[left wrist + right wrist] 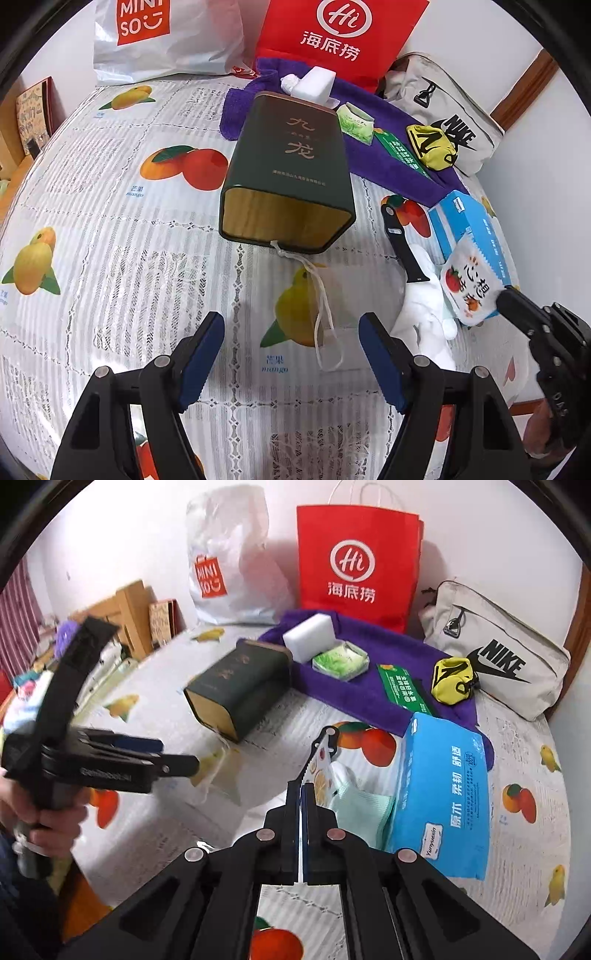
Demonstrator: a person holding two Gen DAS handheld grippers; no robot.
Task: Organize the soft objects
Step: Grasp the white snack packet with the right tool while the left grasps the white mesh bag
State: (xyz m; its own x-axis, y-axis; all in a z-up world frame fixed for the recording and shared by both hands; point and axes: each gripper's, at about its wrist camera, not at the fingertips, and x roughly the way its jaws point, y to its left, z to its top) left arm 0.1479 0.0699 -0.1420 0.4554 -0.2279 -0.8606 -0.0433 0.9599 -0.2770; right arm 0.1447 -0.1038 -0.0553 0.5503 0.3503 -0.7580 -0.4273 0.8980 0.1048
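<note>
The small fruit-printed packet (468,282) is the thing in hand; the right tongs (303,794) are closed flat on its lower edge, and it stands up thin between the fingers, held above the fruit-patterned worktop (110,229) just beside the blue tissue pack (443,794); under it lie a pale green cloth (364,805) and a white plush piece (424,317), both soft and not yet sorted. The left tongs (291,358) hang wide open over the worktop and hold nothing; a face mask (325,317) with its ear loops lies just ahead of them, one loop reaching the open end of the dark green tin (288,162) that lies on its side. Further back the purple towel (351,686) carries a white sponge block (312,637), a green wrapped packet (341,661), a green sachet (402,688) and a yellow pouch (452,679); behind stand the red paper bag (356,565), the white plastic bag (229,561) and the grey Nike bag (498,653).

The step looks like carrying the packet to its group, probably the towel; since the grip is on one edge only, a slow level move should keep it from swinging or slipping; pass over the tissue pack rather than brush it; set it flat before releasing; the free tongs could take the mask by its body, not by a loop.
</note>
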